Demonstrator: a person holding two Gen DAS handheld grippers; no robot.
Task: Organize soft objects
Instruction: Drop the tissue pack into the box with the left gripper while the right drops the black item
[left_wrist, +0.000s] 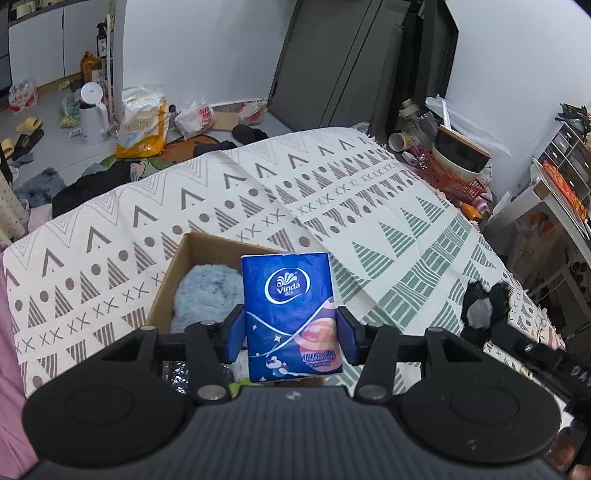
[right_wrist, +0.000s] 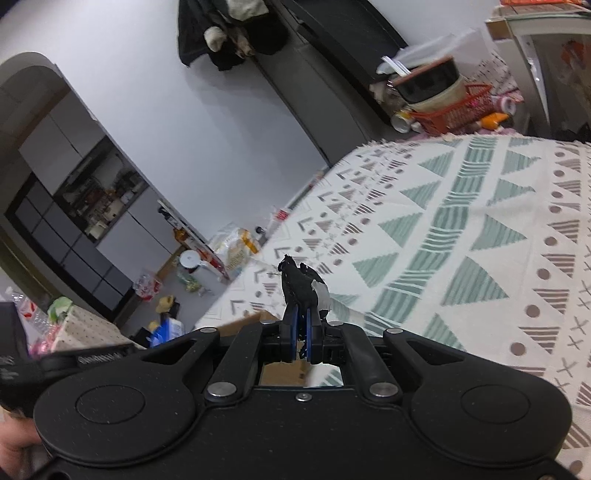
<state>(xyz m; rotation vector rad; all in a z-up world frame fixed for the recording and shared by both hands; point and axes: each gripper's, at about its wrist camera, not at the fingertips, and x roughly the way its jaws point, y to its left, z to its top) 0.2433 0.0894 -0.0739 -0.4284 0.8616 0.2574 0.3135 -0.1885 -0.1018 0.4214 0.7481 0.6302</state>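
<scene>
In the left wrist view my left gripper (left_wrist: 291, 334) is shut on a blue Vinda tissue pack (left_wrist: 290, 310), held upright just above an open cardboard box (left_wrist: 184, 258). Inside the box lies a pale blue fluffy item (left_wrist: 205, 295). At the right edge of the same view the right gripper holds a black fuzzy item with a grey patch (left_wrist: 482, 308) over the patterned bedspread (left_wrist: 332, 192). In the right wrist view my right gripper (right_wrist: 301, 332) is shut on that black fuzzy item (right_wrist: 299, 284), which sticks up between the blue pads.
A red basket (left_wrist: 454, 177) with a bowl and bottles stands beyond the bed's far right corner. Bags, slippers and a white kettle (left_wrist: 92, 114) litter the floor at the left. A corner of the cardboard box (right_wrist: 255, 319) shows under the right gripper.
</scene>
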